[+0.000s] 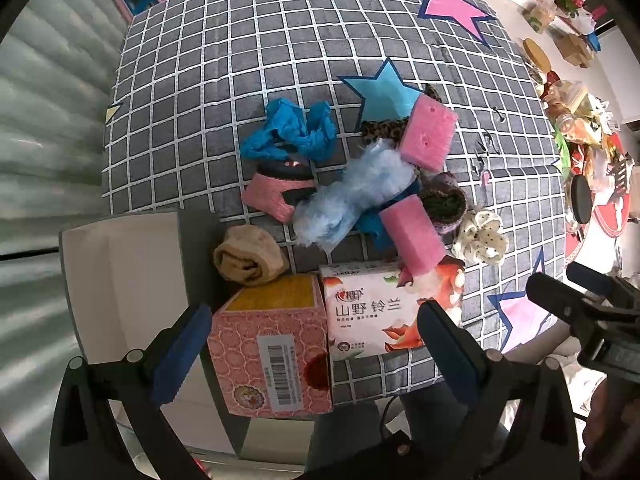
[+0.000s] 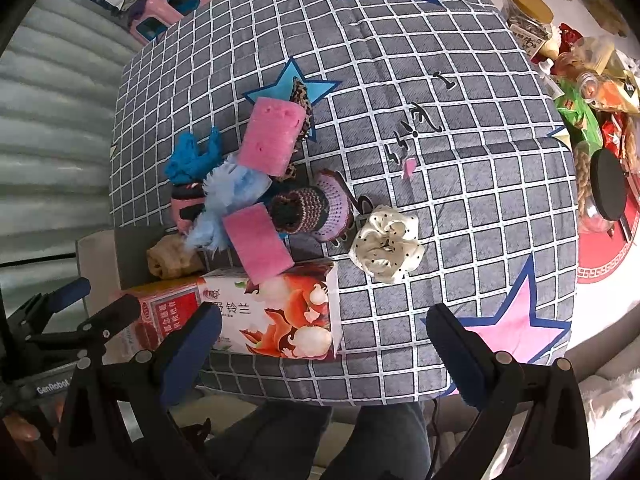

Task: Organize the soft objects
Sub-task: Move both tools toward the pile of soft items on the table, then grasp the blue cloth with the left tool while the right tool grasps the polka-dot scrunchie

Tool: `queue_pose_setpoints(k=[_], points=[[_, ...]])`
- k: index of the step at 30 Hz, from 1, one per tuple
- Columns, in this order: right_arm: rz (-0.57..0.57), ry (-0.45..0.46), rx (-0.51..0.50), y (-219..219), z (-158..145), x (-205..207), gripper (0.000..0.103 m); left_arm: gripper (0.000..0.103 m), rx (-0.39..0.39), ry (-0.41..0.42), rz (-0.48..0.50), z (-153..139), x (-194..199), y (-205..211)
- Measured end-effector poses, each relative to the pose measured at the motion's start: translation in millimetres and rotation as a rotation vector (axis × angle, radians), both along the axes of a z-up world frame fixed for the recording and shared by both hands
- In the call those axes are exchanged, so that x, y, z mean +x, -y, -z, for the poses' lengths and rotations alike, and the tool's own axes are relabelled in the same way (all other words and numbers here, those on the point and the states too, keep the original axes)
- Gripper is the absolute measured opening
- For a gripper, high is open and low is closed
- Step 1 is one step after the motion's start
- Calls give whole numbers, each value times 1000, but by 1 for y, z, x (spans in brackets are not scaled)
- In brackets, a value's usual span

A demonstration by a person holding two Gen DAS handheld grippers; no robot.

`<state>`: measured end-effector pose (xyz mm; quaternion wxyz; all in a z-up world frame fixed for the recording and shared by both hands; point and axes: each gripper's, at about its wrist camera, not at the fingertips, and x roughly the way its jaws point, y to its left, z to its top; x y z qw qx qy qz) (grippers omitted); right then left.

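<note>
Two pink sponges [image 1: 428, 136], two tissue boxes [image 1: 376, 312], one polka-dot scrunchie [image 2: 386, 244].

Bare checked cloth [image 2: 460, 208] right of scrunchie [image 2: 386, 246]; boxes [image 1: 320, 332] fronting the heap.

At frame centre, two pink foam sponge blocks [image 1: 428, 136] look matt and pitted. The pale blue feathery duster [image 1: 352, 196] is fluffy. A white polka-dot fabric scrunchie [image 2: 386, 246] has a satin sheen. The grey checked cloth cover [image 1: 240, 80] looks woven and matt. The printed floral tissue box [image 1: 384, 312] is glossy cardboard.
</note>
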<state>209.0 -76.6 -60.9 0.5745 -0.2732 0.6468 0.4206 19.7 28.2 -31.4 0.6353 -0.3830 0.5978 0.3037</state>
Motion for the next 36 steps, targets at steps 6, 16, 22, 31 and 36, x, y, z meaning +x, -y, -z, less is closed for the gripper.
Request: queue_pose_setpoints(k=[6,16,22,31,36], points=[[16,3,-4,-1,7,9,103,103,34,-29,-1,6,4,-16],[41,-11,-4,-10,22,29,103,103,11,-121,14,36,20,-54],[50,12,-49,-7,49,42,103,103,-16,-173,42,67,38,-76],[68,-44,-110,2,88,49,103,103,-30,-242,46,123,60,-98],[63,-47,-124,1,116,53,103,103,-35,-284,63,154,68,-99]])
